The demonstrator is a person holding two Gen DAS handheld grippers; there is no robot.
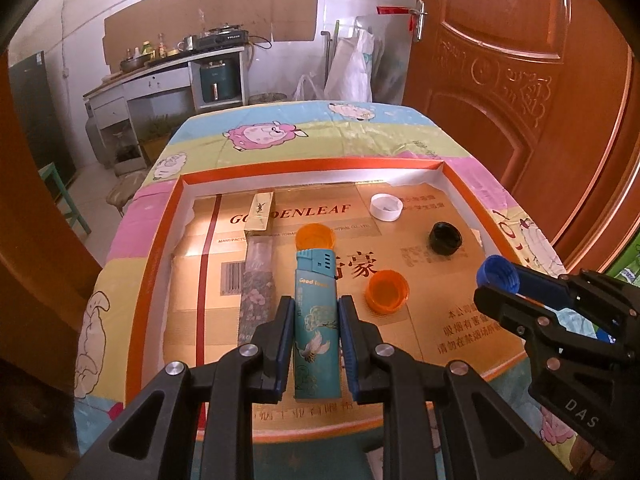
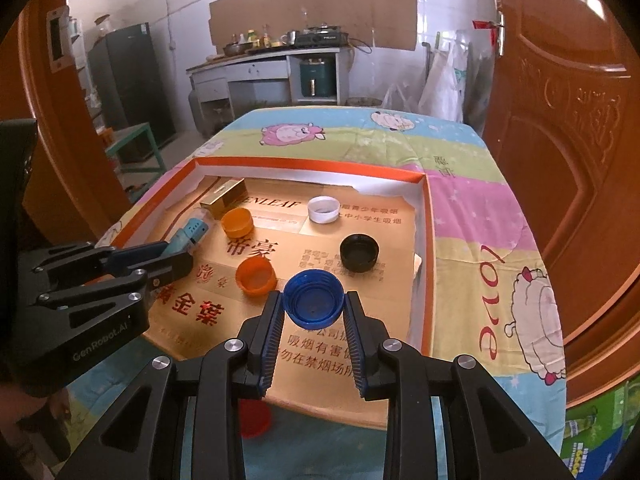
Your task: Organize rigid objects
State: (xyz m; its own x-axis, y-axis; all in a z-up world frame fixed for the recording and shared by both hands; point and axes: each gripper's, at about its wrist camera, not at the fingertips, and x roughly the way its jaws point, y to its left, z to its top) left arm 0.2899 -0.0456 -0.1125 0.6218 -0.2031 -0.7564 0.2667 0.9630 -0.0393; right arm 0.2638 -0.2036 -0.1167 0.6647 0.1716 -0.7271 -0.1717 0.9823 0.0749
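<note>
My left gripper point(image 1: 316, 344) pinches the lighter point(image 1: 316, 320), my right gripper point(image 2: 314, 320) the blue cap point(image 2: 314, 300), both over the tray point(image 2: 428, 240), seemingly for sorting.

From my end the lighter point(image 1: 316, 328) looks like glossy printed plastic, the blue cap point(image 2: 314, 299) is ridged plastic, the tray point(image 1: 160, 240) floor is matt cardboard, and the tablecloth point(image 2: 480, 208) is soft printed cloth.
</note>
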